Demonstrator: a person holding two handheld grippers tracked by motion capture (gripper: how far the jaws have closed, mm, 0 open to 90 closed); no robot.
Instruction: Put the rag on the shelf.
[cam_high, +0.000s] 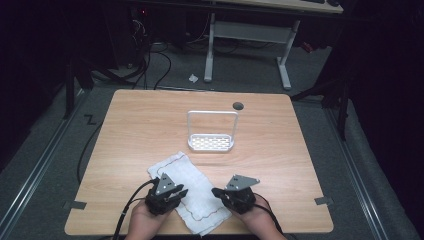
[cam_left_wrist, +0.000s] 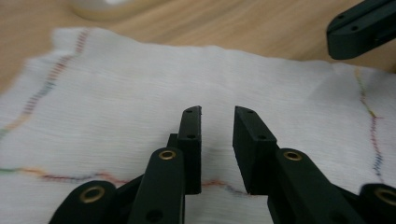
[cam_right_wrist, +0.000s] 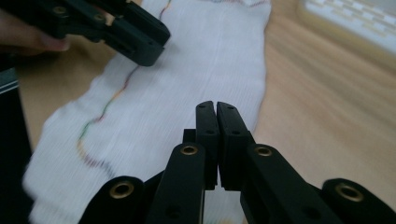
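- L gripper (cam_left_wrist: 217, 116) hovering over white cloth (cam_high: 192, 192), jaws sitting slightly apart, empty.
- R gripper (cam_right_wrist: 216, 108) at cloth's 3 o'clock edge, jaws pressing together, nothing between.
- Cloth lying at 6 o'clock of table (cam_high: 140, 120); white rack (cam_high: 211, 132) standing at its 12.

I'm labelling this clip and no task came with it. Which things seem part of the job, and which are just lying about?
Likely in the job:
white cloth
left gripper, over it
right gripper, at its edge
white rack, perhaps

Just about:
crumpled paper on the floor
far desk
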